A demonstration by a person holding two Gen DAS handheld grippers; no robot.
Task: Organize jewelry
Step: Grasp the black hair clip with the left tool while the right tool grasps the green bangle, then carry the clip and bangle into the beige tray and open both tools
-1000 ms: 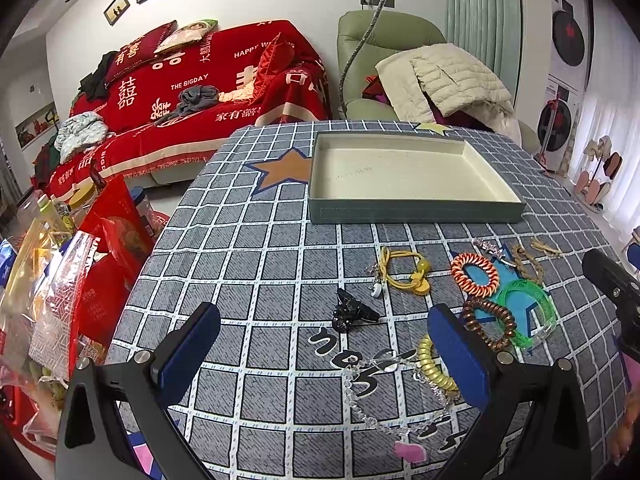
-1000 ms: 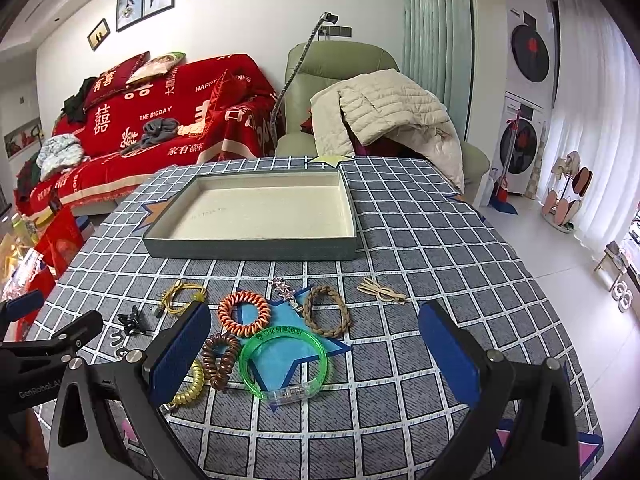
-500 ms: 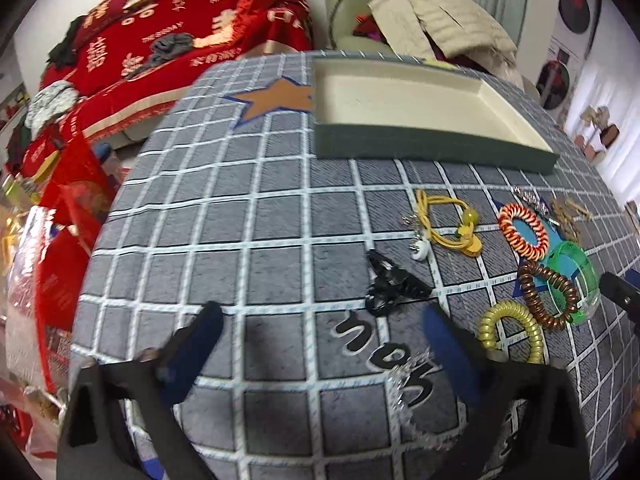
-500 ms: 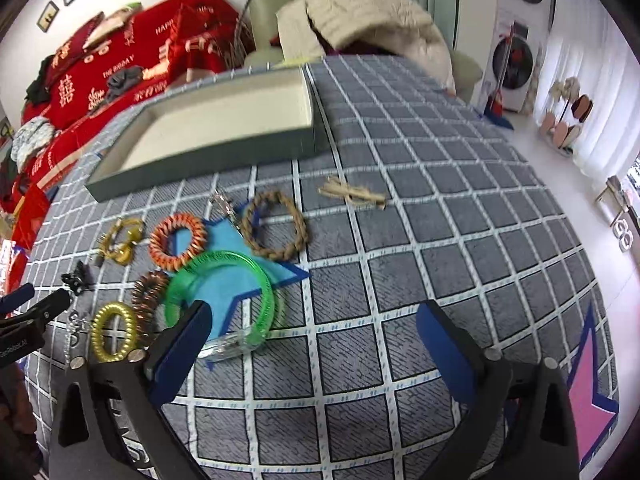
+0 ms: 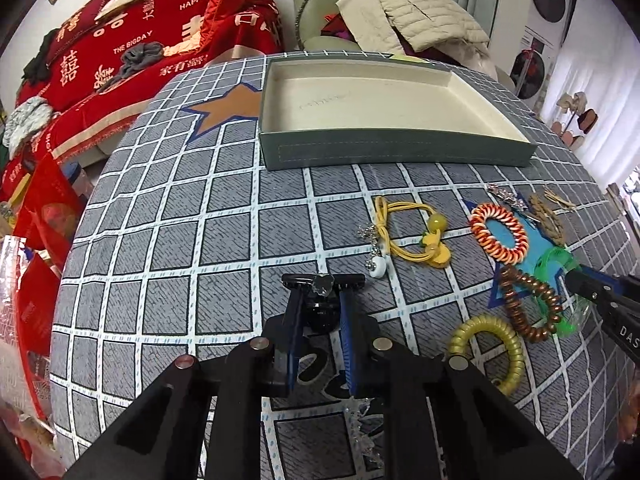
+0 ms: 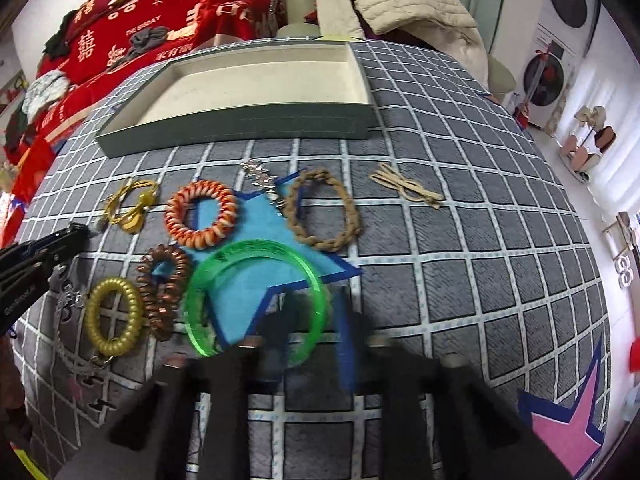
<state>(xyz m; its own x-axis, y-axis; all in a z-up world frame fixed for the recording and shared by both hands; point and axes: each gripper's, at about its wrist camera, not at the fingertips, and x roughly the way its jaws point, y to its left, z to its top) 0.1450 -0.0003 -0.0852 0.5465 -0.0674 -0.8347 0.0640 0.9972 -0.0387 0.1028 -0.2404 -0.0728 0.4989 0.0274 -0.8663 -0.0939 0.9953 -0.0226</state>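
Tips the left gripper point(image 5: 320, 304) steeply down toward the table, closing its jaws, blue pads pressed on either side of a black hair clip point(image 5: 323, 282). Angles the right gripper point(image 6: 316, 308) just as steeply, blurred in its own view, jaws drawn nearly together and pinching the near rim of a green bangle point(image 6: 248, 252). Keeps the two side by side, apart.

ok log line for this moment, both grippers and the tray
left gripper: closing on black hair clip | right gripper: shut on green translucent plastic bangle | grey-green shallow tray: nothing inside
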